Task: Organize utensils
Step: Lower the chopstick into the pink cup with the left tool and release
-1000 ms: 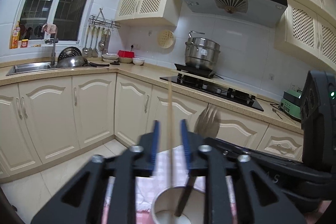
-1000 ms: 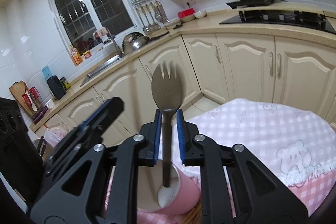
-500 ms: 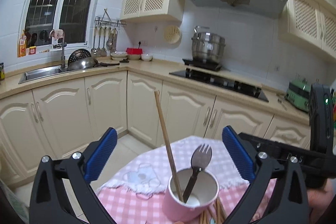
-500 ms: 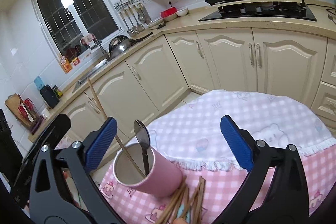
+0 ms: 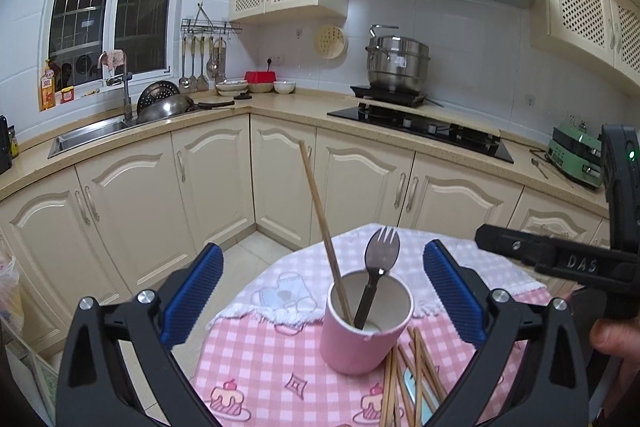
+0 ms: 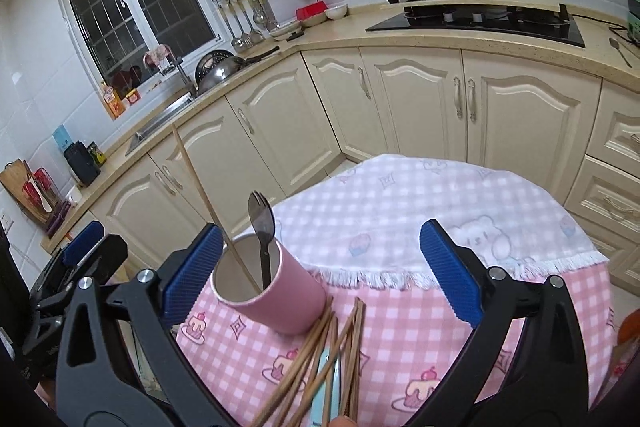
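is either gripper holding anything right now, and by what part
Nothing is held. Left gripper and right gripper both have jaws wide open; chopstick and spork stand in the pink cup.

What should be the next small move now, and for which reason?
Probably lower the right gripper toward the loose chopsticks on the tablecloth beside the pink cup and close on one. Both grippers are open and empty; the left gripper too. The cup already holds one chopstick and the spork, while the pile lies outside.
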Available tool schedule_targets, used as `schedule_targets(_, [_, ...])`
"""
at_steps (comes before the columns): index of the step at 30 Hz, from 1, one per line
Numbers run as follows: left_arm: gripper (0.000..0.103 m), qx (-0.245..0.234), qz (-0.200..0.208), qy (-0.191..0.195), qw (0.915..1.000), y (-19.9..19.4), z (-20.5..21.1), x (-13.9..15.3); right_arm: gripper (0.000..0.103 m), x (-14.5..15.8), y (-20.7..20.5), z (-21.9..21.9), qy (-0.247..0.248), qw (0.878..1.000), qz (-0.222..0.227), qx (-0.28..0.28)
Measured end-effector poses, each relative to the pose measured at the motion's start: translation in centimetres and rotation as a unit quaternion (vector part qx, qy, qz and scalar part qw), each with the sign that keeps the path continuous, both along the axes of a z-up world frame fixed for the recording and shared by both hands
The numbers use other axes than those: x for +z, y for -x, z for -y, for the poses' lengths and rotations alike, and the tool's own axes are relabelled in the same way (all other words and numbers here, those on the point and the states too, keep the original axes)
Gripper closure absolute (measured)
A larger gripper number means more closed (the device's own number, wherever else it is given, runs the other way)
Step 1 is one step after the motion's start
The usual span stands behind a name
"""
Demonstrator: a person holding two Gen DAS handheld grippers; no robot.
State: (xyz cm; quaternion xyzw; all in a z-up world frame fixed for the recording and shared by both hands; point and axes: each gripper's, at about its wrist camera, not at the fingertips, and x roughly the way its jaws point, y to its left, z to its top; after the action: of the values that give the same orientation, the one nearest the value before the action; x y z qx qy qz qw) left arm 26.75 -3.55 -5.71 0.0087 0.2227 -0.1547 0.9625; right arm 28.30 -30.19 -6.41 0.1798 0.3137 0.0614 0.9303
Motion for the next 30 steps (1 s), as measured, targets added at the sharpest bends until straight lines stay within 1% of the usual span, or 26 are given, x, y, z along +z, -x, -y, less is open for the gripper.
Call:
schedule_targets(8, [0.005,-0.007,-0.02,-0.01,0.9997,1.2,-0.4,-0.7,0.006,-0.5,1.7,0.2,0.003,1.0,-0.029,0.005])
schedule_targets(15, [0.005,-0.01,-0.047,-0.022,0.9986,1.6,-0.2,-2.4,0.006,-1.5,2.7,0.7,0.011,0.999,-0.053,0.005])
schedule_targets(18, [0.005,-0.013,-0.061,-0.037,0.9974,1.7,0.1,-3.5,0.006,-2.3,3.2,0.7,0.019,0.998,-0.065,0.011])
schedule_targets(20, [0.005,-0.015,-0.077,-0.05,0.9957,1.7,0.2,-4.5,0.006,-3.3,3.5,0.6,0.029,0.996,-0.081,0.017])
schedule_targets(23, [0.005,-0.019,-0.097,-0.061,0.9932,1.5,0.3,-6.1,0.006,-4.7,4.1,0.8,0.032,0.994,-0.101,0.018])
schedule_targets(26, [0.005,-0.028,-0.125,-0.079,0.9886,1.2,0.7,-7.9,0.006,-5.9,4.4,1.2,0.034,0.992,-0.119,0.015])
schedule_targets(30, [0.005,-0.04,-0.149,-0.102,0.9827,1.2,1.4,-9.9,0.006,-7.4,4.7,1.4,0.038,0.989,-0.139,0.018])
